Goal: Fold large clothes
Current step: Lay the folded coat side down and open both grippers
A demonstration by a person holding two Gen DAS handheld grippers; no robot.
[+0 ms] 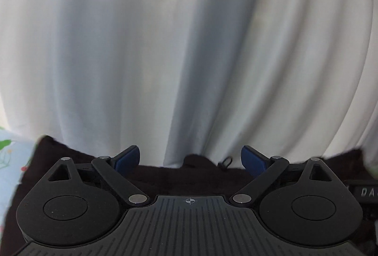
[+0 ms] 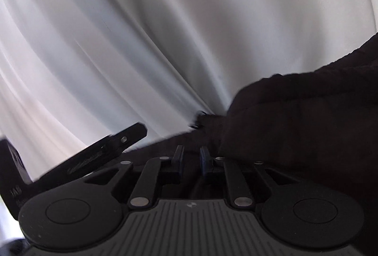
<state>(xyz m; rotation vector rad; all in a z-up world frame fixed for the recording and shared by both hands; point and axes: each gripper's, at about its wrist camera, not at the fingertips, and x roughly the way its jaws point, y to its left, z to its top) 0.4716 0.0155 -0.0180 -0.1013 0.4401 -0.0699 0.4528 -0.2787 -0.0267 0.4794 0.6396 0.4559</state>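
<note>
The black garment is spread under the wide-open, empty left gripper and is pinched at twelve o'clock by the clenched right gripper before white curtains.

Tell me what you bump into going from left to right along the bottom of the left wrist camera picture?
Flowery light-blue cloth → black garment → left blue pad → small black loop → right blue pad.

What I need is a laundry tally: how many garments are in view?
1: a black garment lies under the left claw, before white drapes; the right view shows it bunched beside the right claw. Others may be hidden.
</note>
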